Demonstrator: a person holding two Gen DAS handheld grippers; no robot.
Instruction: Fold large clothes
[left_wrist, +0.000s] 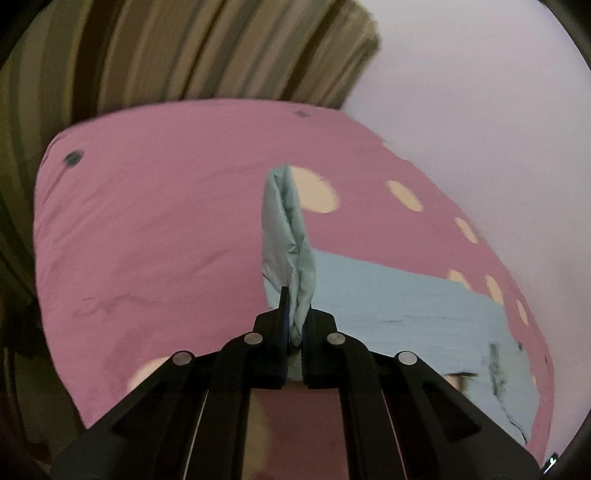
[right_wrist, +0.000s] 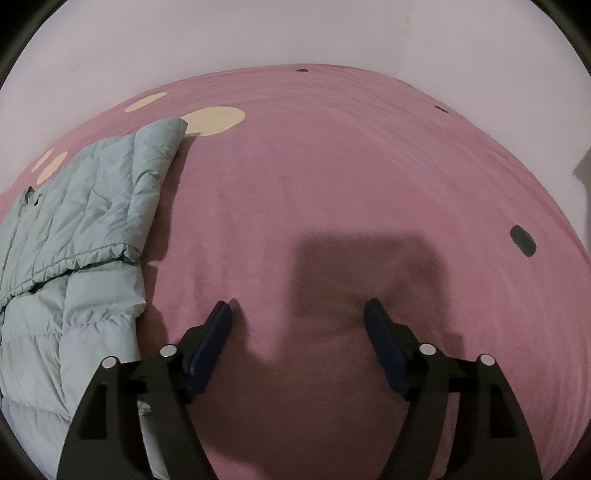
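Observation:
A pale blue-green quilted jacket (right_wrist: 74, 236) lies on a pink bed sheet (right_wrist: 332, 184) with cream dots. In the left wrist view my left gripper (left_wrist: 293, 325) is shut on a fold of the jacket (left_wrist: 291, 236), which stands up from between the fingers, while the rest of the jacket (left_wrist: 406, 314) lies flat to the right. In the right wrist view my right gripper (right_wrist: 297, 308) is open and empty above bare sheet, to the right of the jacket. The jacket's lower part is hidden behind the left finger (right_wrist: 210, 343).
A striped olive and beige curtain (left_wrist: 184, 48) hangs behind the bed's far edge. A pale wall (right_wrist: 258, 33) borders the bed. Small dark spots (right_wrist: 522, 240) mark the sheet. My right gripper casts a shadow (right_wrist: 369, 273) on the sheet.

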